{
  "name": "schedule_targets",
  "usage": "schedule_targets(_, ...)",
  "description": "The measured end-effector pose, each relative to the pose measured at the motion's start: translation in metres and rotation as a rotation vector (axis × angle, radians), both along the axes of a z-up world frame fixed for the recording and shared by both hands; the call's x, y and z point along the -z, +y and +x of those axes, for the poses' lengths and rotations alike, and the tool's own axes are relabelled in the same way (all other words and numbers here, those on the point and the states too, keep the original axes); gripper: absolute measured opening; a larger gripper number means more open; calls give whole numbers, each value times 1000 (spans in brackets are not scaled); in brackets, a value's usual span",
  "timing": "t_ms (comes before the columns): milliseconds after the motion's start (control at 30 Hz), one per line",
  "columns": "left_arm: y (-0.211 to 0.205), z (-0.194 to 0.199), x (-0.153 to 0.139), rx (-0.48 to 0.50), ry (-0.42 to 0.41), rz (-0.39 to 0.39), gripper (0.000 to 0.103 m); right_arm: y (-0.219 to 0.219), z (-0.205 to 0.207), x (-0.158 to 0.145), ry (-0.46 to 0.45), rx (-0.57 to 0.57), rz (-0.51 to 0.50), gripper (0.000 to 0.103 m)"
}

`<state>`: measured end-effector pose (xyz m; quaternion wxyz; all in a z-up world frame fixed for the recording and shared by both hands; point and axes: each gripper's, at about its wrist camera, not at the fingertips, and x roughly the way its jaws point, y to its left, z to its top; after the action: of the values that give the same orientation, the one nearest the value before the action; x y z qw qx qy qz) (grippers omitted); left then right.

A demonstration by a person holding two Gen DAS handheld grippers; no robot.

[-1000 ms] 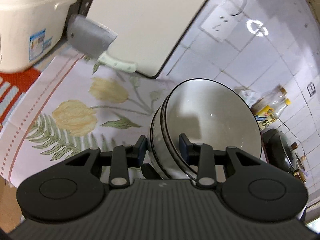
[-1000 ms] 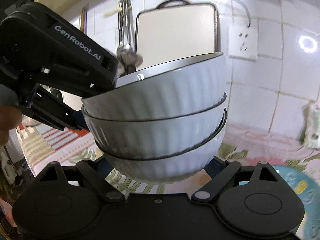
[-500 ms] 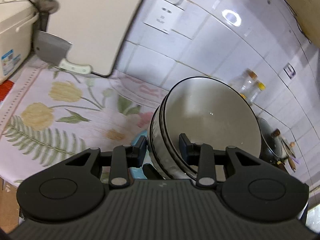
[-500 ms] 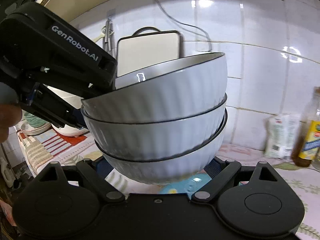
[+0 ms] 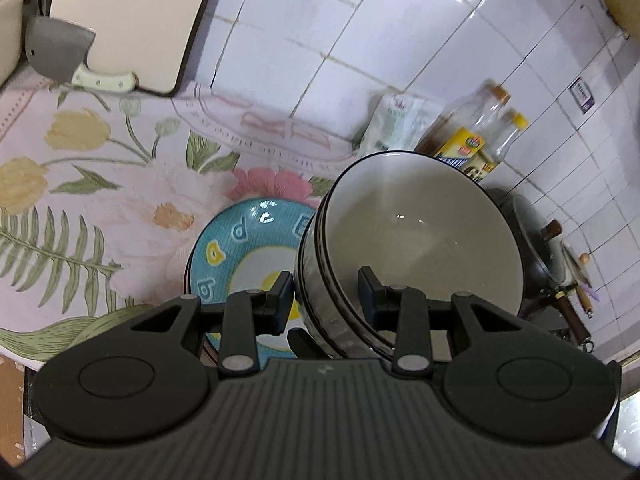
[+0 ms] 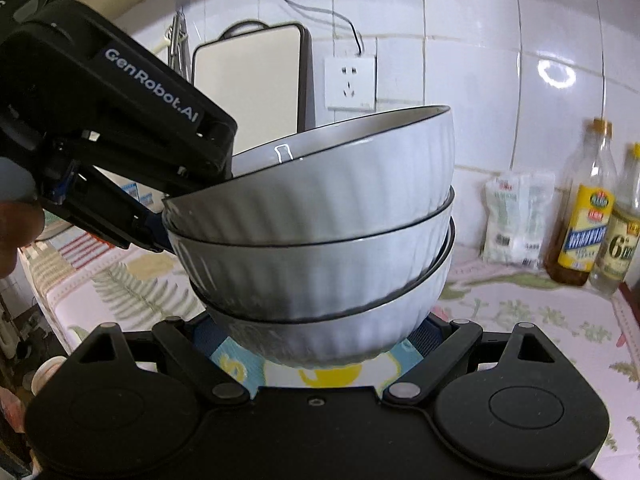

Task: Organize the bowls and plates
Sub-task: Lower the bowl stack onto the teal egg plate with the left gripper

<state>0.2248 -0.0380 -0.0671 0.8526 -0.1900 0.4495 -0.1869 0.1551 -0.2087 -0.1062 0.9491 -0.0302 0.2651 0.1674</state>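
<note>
Three white ribbed bowls with dark rims are nested in a stack (image 6: 320,216) held in the air, tilted. My left gripper (image 5: 326,288) is shut on the near rims, one finger inside the top bowl (image 5: 416,236) and one outside. In the right wrist view the left gripper (image 6: 160,236) clamps the stack's left edge. My right gripper (image 6: 316,340) is shut around the base of the bottom bowl, a pad on each side. A blue plate (image 5: 240,240) with letters and a yellow centre lies on the floral cloth just below the stack; in the right wrist view the blue plate (image 6: 320,378) shows under the bowls.
A chopping board (image 5: 132,12) leans on the tiled wall with a cleaver (image 5: 60,52) in front of it. Oil bottles (image 6: 584,216) and a white bag (image 6: 516,220) stand at the wall to the right. A dark pot (image 5: 532,240) sits beyond the bowls. A socket (image 6: 350,82) is on the wall.
Both grippers have carried the bowl stack rightward along the counter. The blue plate has come into view under it, the bottles are nearer, and the board and cleaver have slid left.
</note>
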Motion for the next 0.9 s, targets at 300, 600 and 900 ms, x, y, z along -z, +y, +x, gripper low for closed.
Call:
schedule_targets(300,-6,19,40,9,33,45,33,-4,20,42,84,-1,17,94)
schedule_targets(600,-8,33,59,17,50,75,33,0,41,62,167,2,13,94)
schedule_targets(900,-6,37,63,35,31,95,33,7,46,67,196,19,-13,94)
